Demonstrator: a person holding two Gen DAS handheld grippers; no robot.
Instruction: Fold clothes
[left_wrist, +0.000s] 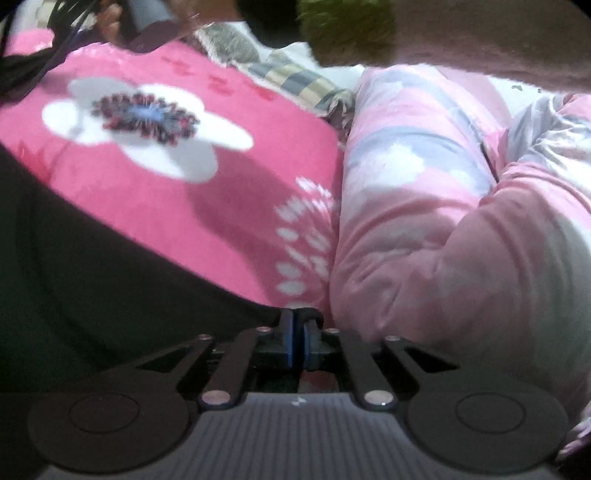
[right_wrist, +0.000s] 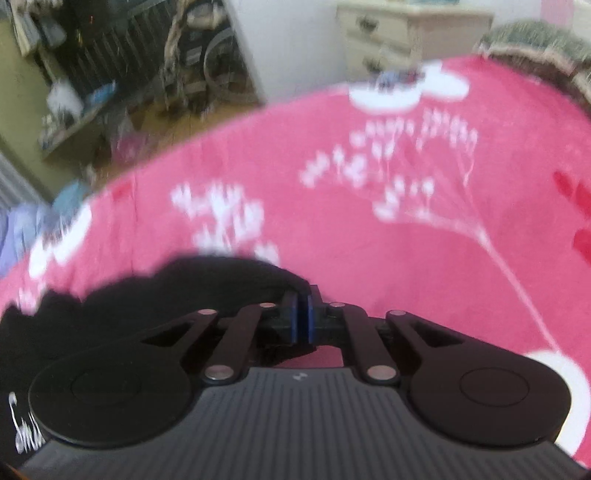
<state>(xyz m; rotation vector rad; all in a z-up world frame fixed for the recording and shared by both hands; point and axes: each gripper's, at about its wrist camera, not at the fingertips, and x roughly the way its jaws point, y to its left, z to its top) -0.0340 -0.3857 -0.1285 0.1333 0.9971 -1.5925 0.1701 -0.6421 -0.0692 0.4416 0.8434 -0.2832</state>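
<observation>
Left wrist view: the left gripper (left_wrist: 299, 325) pinches the soft black cloth (left_wrist: 92, 280) on the fuzzy pink blanket (left_wrist: 221, 206) — jaws almost closed. The right gripper (right_wrist: 302, 308) nips the same dark cloth (right_wrist: 155, 295) — beside a puffy quilt (left_wrist: 461, 221).

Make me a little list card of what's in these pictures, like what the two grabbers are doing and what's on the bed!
place: a bed under a pink flowered blanket
clothing: black garment lying on the blanket
left gripper: nearly closed, black cloth pinched at the tips
right gripper: nearly closed at the garment's edge; grip unclear through blur
beside the blanket: rolled pink and grey quilt
background: pale dresser, cluttered floor
</observation>
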